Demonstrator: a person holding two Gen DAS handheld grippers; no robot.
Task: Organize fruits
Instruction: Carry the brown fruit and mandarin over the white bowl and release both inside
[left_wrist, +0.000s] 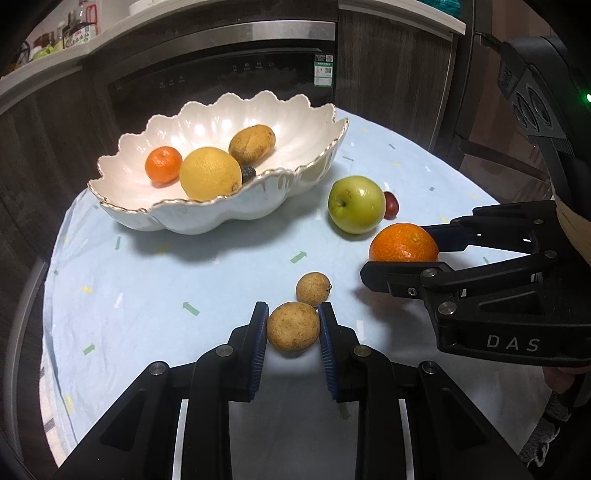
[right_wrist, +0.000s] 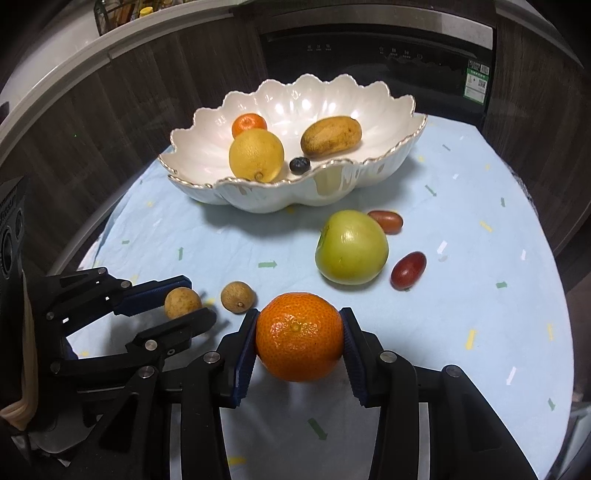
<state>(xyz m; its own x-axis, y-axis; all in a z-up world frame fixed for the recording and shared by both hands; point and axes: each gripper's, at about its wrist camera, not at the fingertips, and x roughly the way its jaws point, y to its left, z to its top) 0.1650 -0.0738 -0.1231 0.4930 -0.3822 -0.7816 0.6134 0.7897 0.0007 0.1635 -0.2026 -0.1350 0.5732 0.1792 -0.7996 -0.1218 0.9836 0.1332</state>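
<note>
My left gripper (left_wrist: 292, 309) is shut on a small brown longan (left_wrist: 293, 326), its blue pads pressing both sides, low over the blue cloth. From the right wrist view the same gripper (right_wrist: 197, 297) and longan (right_wrist: 181, 302) sit at the left. My right gripper (right_wrist: 299, 314) is shut on an orange mandarin (right_wrist: 299, 336); it comes in from the right in the left wrist view (left_wrist: 402, 253), around that mandarin (left_wrist: 402, 242). A second longan (left_wrist: 313, 289) lies loose between the two. The white scalloped bowl (left_wrist: 221, 218) stands behind.
The bowl (right_wrist: 258, 195) holds a yellow citrus (right_wrist: 256, 155), a small mandarin (right_wrist: 248, 123), a brown oval fruit (right_wrist: 331, 135) and a blueberry (right_wrist: 299, 164). A green apple (right_wrist: 351, 247) and two red grapes (right_wrist: 408, 270) lie on the round table's cloth (right_wrist: 480, 314). Dark cabinets stand behind.
</note>
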